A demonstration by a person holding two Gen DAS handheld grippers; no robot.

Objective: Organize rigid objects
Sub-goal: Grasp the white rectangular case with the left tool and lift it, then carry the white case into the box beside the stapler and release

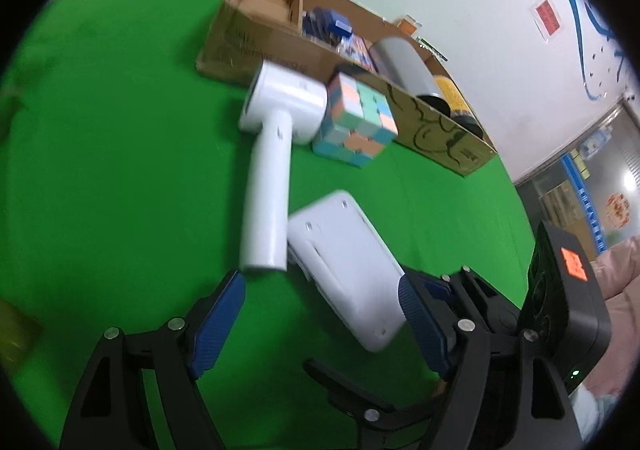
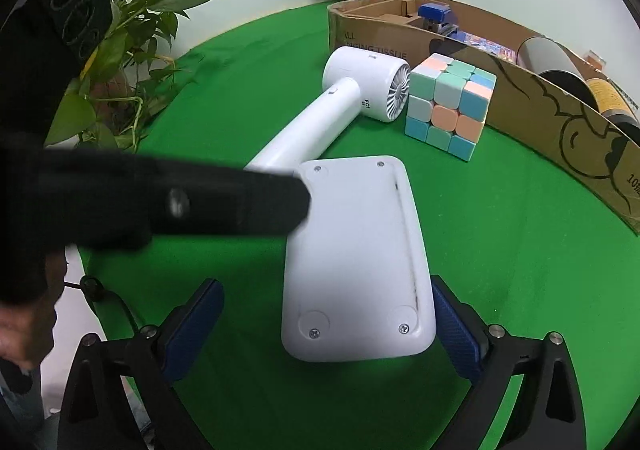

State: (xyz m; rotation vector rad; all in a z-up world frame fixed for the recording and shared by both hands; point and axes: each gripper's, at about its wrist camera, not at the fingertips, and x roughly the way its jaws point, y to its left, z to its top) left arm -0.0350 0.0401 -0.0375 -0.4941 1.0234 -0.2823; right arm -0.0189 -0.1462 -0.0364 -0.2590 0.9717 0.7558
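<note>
A flat white device [image 1: 348,270] lies underside up on the green tabletop [image 1: 100,170]. It sits between the pads of my left gripper [image 1: 320,314], which is open. The right pad is close to its edge and the left pad stands apart. My right gripper [image 2: 326,330] also straddles the white device [image 2: 356,258] from its near end. It is open, with a clear gap at its left pad. A white handheld fan [image 1: 272,170] [image 2: 320,118] lies just behind, and a pastel puzzle cube [image 1: 356,118] [image 2: 448,106] sits beside its head.
An open cardboard box [image 1: 240,46] [image 2: 540,110] behind the cube holds a blue stapler [image 2: 436,16], a grey cylinder [image 1: 400,62] and a yellow-black can [image 1: 452,94]. Potted plants [image 2: 132,50] stand at the table's left and far edges. A blurred black finger [image 2: 224,202] of the left gripper crosses the right wrist view.
</note>
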